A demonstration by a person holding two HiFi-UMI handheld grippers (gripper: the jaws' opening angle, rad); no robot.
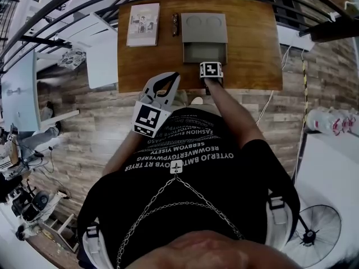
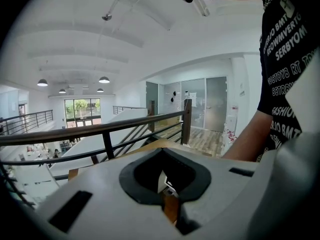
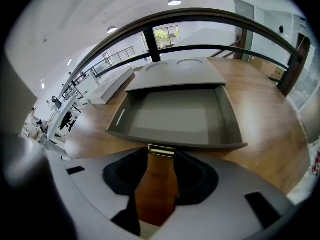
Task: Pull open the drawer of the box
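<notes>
drawer (image 1: 205, 53) stands pulled out of box (image 1: 205, 28) toward near edge of table (image 1: 252, 66); box at middle of far edge. right gripper (image 3: 161, 156): 2 fingers spread, brass handle (image 3: 161, 150) at their tips, unpinched. left gripper (image 1: 168, 82) off the near edge, fingers pressed together, empty.

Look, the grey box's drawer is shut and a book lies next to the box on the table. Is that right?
No, the drawer is pulled open, not shut; the right gripper view shows its empty inside. The book does lie next to the grey box on the table.
</notes>
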